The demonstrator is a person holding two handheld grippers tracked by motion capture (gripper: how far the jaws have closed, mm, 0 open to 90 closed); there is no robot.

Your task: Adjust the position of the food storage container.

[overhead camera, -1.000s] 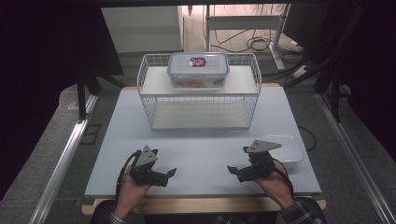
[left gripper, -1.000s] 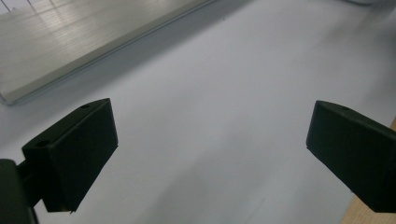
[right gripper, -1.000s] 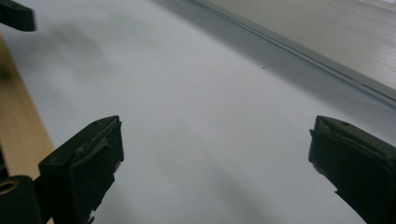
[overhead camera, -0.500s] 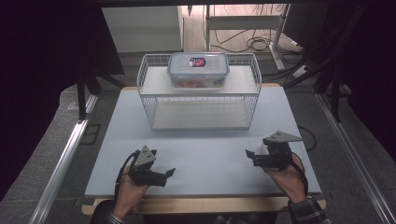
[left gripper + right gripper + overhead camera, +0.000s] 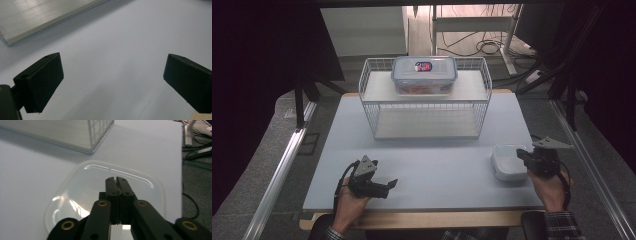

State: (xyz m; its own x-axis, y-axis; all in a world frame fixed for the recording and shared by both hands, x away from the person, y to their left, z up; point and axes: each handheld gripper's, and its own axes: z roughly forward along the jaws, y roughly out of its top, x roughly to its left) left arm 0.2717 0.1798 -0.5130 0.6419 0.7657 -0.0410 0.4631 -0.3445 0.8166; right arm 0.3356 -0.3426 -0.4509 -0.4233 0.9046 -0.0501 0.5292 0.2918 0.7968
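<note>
While the left gripper (image 5: 384,186) rests spread near the pale table's (image 5: 432,165) front edge, the right gripper (image 5: 117,180) (jaws just clenched, empty) hovers over the shallow translucent plastic tray (image 5: 82,185).

A pale blue-grey bench (image 5: 427,160) with a wooden front edge bears a white wire rack (image 5: 424,107) at the back and a shallow translucent plastic tub (image 5: 507,162) near its right edge.

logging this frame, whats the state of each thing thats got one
right gripper: jaws just closed, shut with nothing between them, above the white dish
left gripper: open, empty, over the table
white dish: upright, empty, on the table
lidded container: lid on, on top of the wire rack
</note>
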